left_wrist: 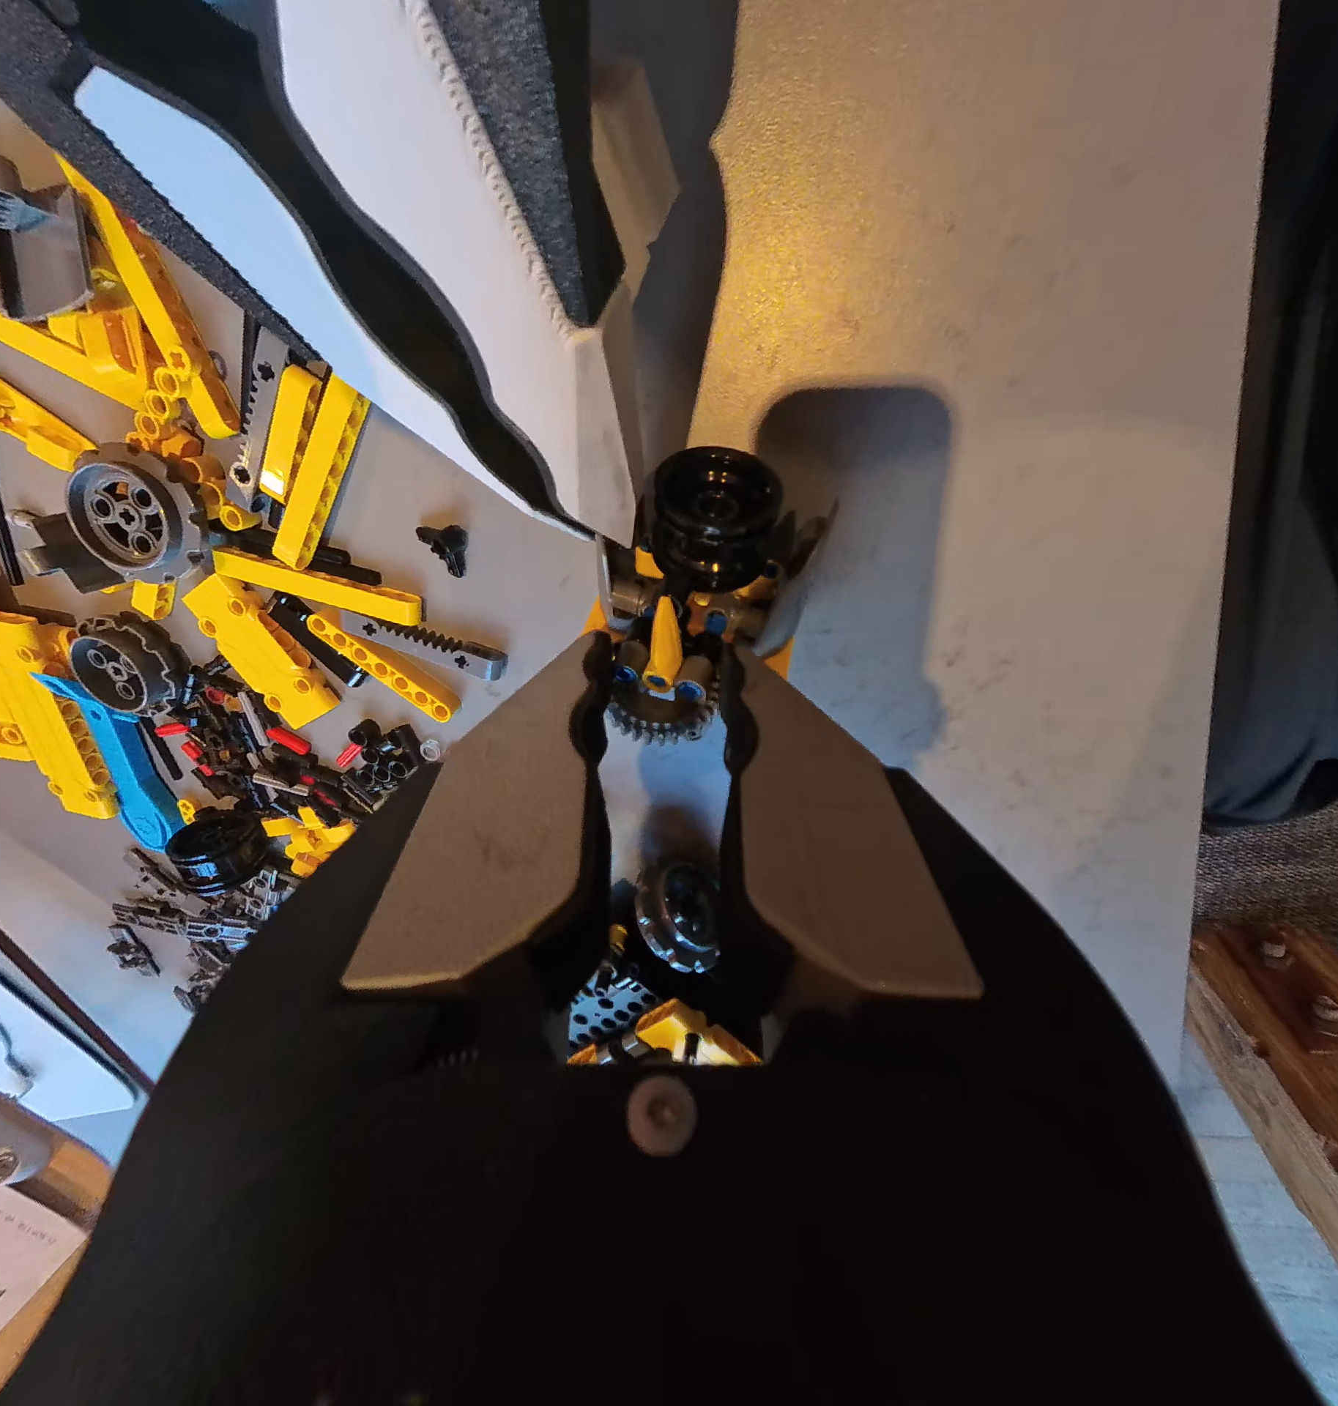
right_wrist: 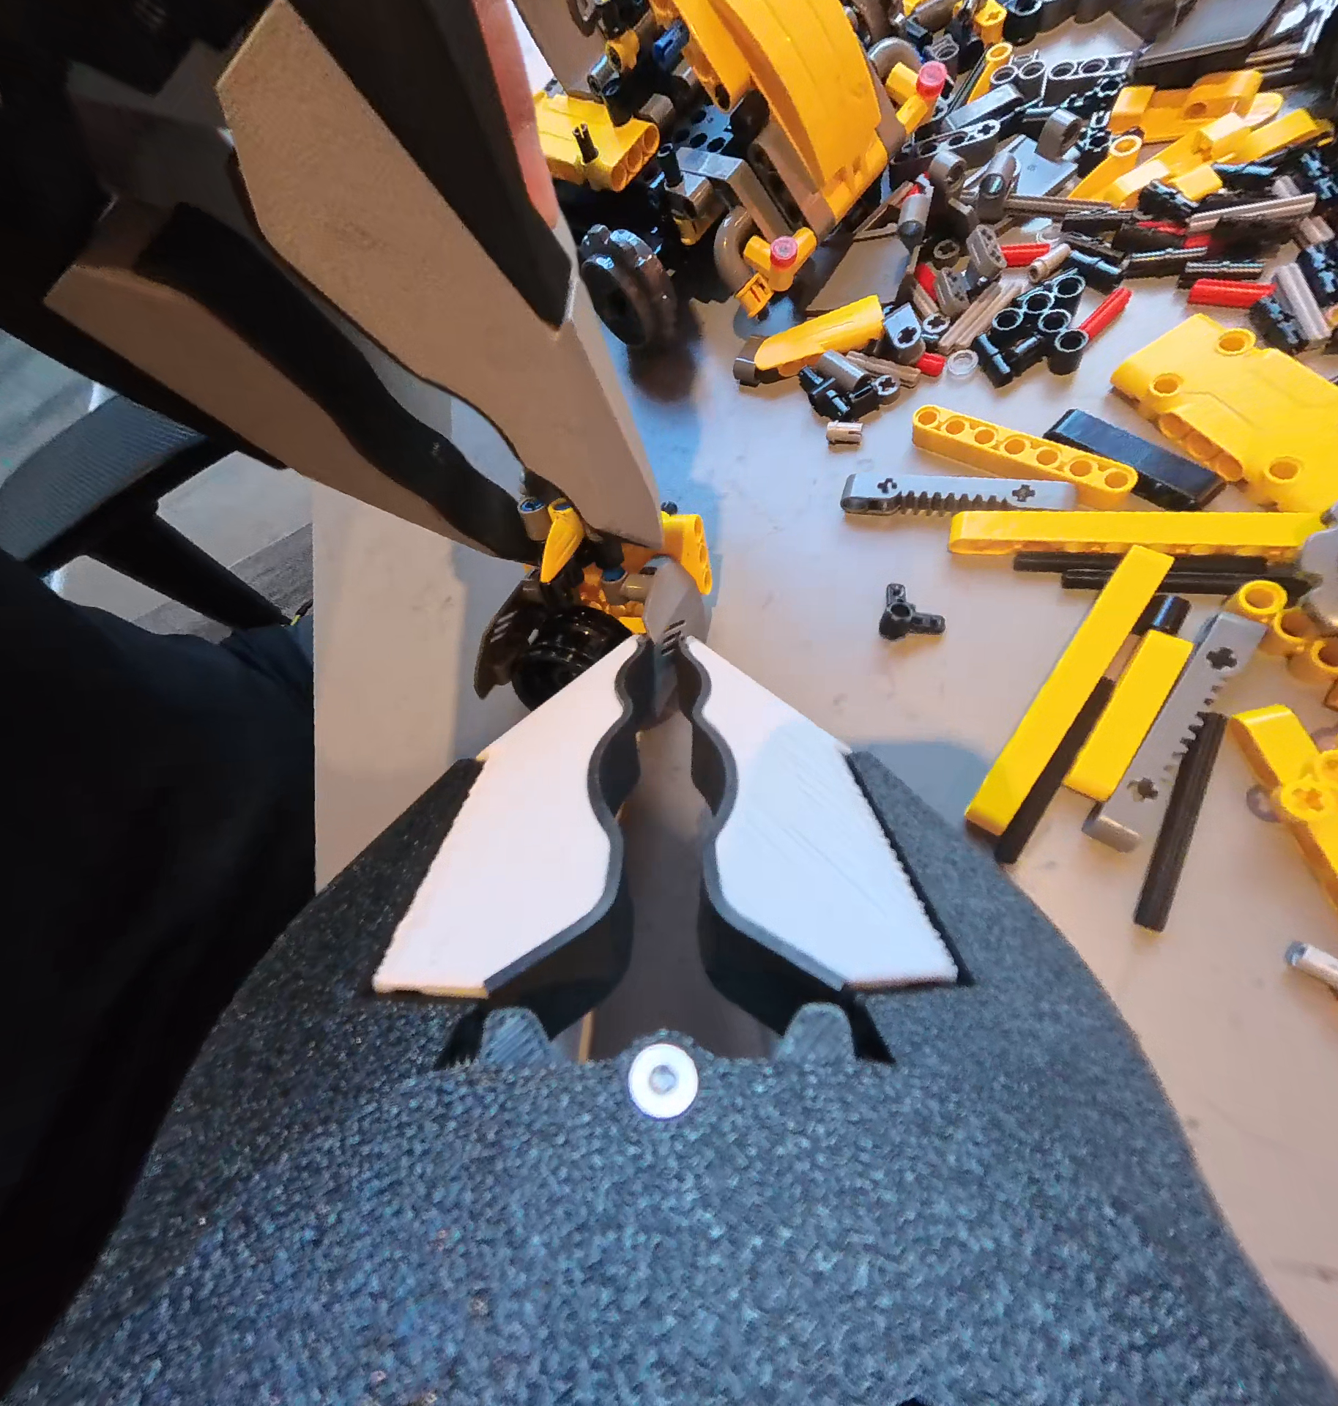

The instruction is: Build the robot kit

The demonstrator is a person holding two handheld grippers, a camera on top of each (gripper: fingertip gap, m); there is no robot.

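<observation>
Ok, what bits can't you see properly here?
Left wrist view: the left claw covers the bottom of the small yellow model.
Right wrist view: the right claw hides the end of the grey piece.
Left wrist view: the paper is cut off by the corner.

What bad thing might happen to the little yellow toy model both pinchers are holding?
The left gripper and right gripper both pinch the small yellow model at its edges, so pulling apart might pop pieces off. Its black wheel hangs near the table edge, so a dropped part may fall off.
</observation>
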